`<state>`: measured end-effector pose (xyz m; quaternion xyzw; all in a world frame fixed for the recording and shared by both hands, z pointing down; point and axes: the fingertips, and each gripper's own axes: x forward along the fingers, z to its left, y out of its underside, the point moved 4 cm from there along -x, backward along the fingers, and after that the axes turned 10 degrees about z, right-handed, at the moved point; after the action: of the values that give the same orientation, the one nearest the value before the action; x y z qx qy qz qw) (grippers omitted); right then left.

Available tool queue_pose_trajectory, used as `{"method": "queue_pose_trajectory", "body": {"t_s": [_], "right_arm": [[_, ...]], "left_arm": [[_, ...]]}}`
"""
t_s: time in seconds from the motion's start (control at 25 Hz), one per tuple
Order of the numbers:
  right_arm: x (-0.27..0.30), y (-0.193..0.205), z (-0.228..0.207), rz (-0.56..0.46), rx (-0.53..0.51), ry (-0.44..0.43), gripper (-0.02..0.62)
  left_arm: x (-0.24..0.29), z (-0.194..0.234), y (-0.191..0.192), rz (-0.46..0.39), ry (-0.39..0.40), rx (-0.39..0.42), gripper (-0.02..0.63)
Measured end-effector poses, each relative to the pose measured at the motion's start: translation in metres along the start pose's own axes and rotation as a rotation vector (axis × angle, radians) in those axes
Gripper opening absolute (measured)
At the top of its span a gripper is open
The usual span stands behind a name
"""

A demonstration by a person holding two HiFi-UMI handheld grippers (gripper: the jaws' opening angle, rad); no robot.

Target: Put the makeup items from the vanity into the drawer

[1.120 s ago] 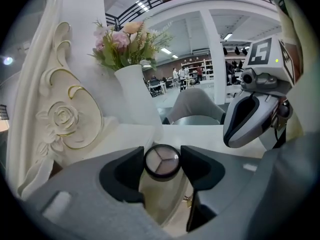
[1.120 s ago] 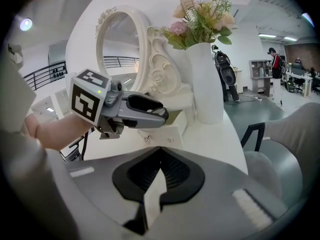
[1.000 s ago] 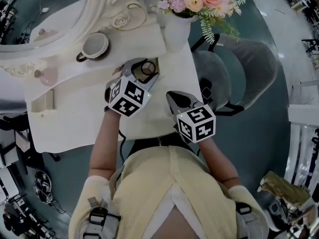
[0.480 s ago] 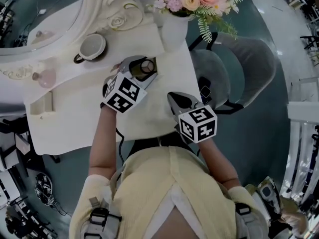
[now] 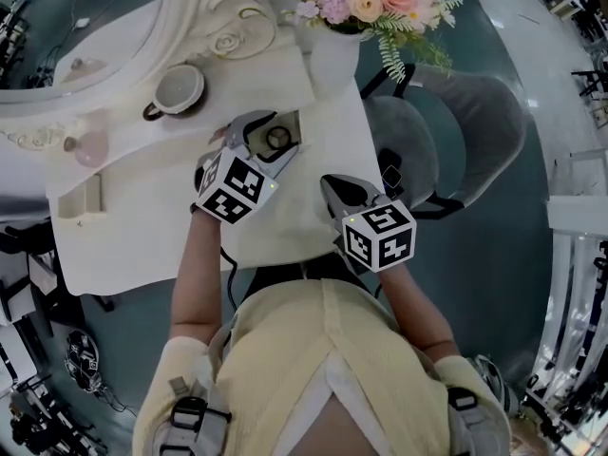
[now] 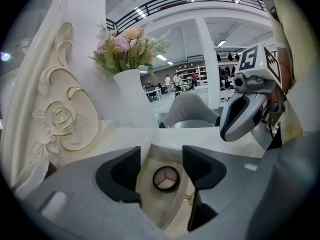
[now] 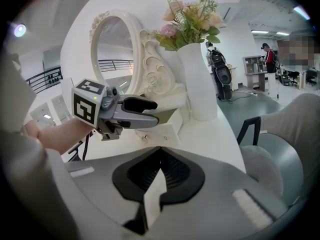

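Head view: a white vanity tabletop [image 5: 142, 226] fills the left and middle, with an ornate white carved mirror frame [image 5: 204, 12] along its far edge. A white vase of pink and peach flowers [image 5: 334, 60] stands at the far right corner, and a grey padded chair [image 5: 456, 122] sits beyond the tabletop's right edge. The left gripper [image 5: 270, 137] hangs over a small open cream-lined drawer [image 5: 298, 129] set into the tabletop. A round black-rimmed makeup compact [image 5: 278, 140] lies in that drawer. The right gripper [image 5: 334, 190] hovers over bare tabletop to the right, apart from the drawer. A round grey-topped pot [image 5: 179, 88] and a small pale pink bottle [image 5: 92, 145] stand on the tabletop further left, well apart from both grippers.

Left gripper view: the jaws are spread wide and opening. The compact lies flat on the drawer floor below the gap, and neither pad touches it. The vase and the carved rose of the mirror frame rise behind, and the right gripper shows at the right.

Right gripper view: the jaws are pressed together with nothing between them. Ahead, the left gripper reaches over the open drawer, with the vase just beyond.
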<state>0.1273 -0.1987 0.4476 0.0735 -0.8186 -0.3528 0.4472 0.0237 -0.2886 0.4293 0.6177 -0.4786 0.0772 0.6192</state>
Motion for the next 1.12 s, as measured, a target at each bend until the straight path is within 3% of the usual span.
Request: {"method": "queue_pose_trajectory", "body": {"t_s": [0.12, 0.44, 0.68, 0.84, 1.12], "right_arm": [[0.0, 0.0, 0.002, 0.0, -0.006, -0.002, 0.003], [-0.002, 0.0, 0.007, -0.005, -0.019, -0.002, 0.003], [-0.005, -0.003, 0.005, -0.021, -0.021, 0.006, 0.003], [-0.008, -0.007, 0.004, -0.033, -0.023, 0.011, 0.003], [-0.011, -0.012, 0.004, -0.049, -0.031, 0.02, 0.003]], "left_arm": [[-0.006, -0.003, 0.0, -0.017, 0.001, -0.015, 0.262], [-0.029, -0.002, -0.004, -0.093, -0.014, -0.151, 0.231], [-0.047, -0.004, -0.001, -0.157, -0.025, -0.294, 0.165], [-0.061, -0.004, 0.002, -0.168, -0.059, -0.334, 0.087], [-0.08, -0.004, 0.014, -0.217, -0.113, -0.457, 0.029]]}}
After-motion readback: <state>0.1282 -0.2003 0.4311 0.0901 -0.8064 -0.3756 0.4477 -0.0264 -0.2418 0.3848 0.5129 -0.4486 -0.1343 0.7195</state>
